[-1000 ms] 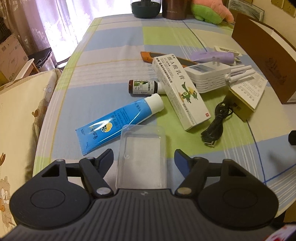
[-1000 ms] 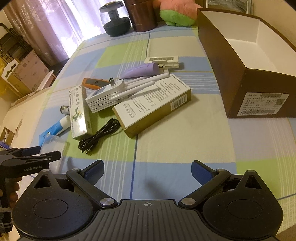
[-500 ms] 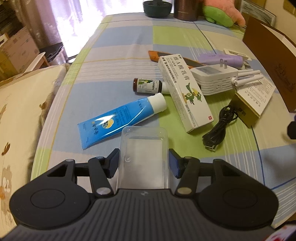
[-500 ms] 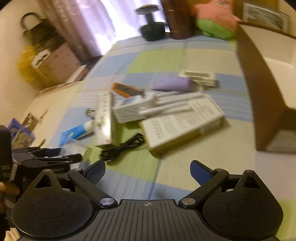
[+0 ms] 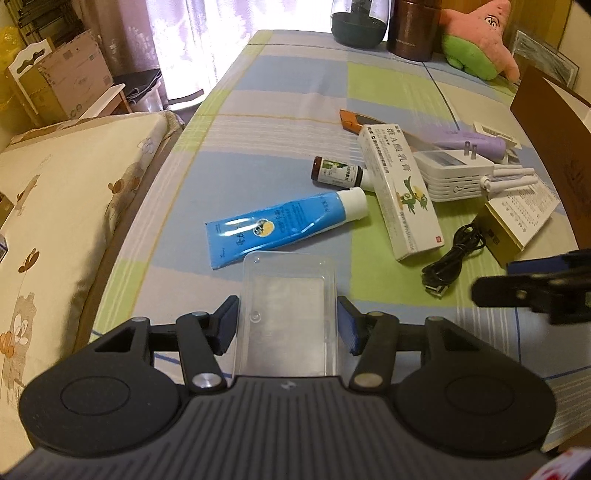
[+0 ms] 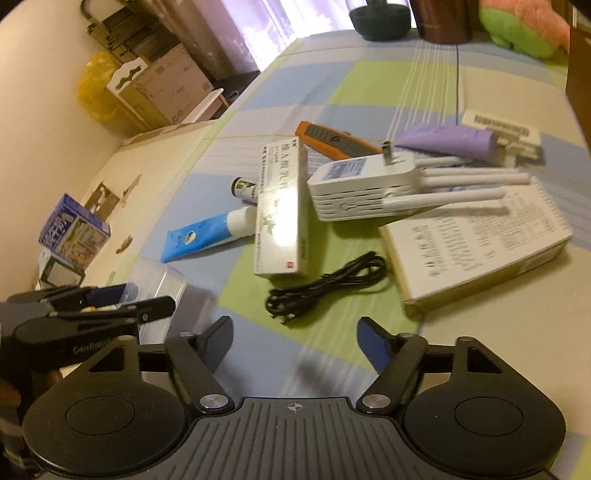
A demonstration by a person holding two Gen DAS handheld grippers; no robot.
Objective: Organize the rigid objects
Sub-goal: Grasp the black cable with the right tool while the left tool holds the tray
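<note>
Left gripper (image 5: pixel 287 319): jaws partway in, pads pressed on both sides of a clear plastic box (image 5: pixel 288 310), held just ahead of the tool over the checked cloth (image 5: pixel 280 92).
Right gripper (image 6: pixel 295 341): jaws closing, nothing btwn them; bare cloth below.
Just ahead of left: blue tube (image 5: pixel 284 225) lying flat, white cap pointing right, touching the box's far edge in view.
Ahead-right of left: black cable (image 5: pixel 452 264), coiled, beside a long white carton (image 5: pixel 400 190).
Ahead of right: same cable nearest, then carton, white plug-in unit w/ antennas (image 6: pixel 360 186), yellow-sided box (image 6: pixel 476 242) to the right.
Farther: small brown bottle (image 5: pixel 334 173), orange tool (image 5: pixel 356 120), purple tube (image 5: pixel 469 142).
Far edge: dark jar (image 5: pixel 358 18), brown canister (image 5: pixel 415 31), pink-green plush (image 5: pixel 476 40).
Right of both: brown cardboard box (image 5: pixel 554 147), only partly in view.
</note>
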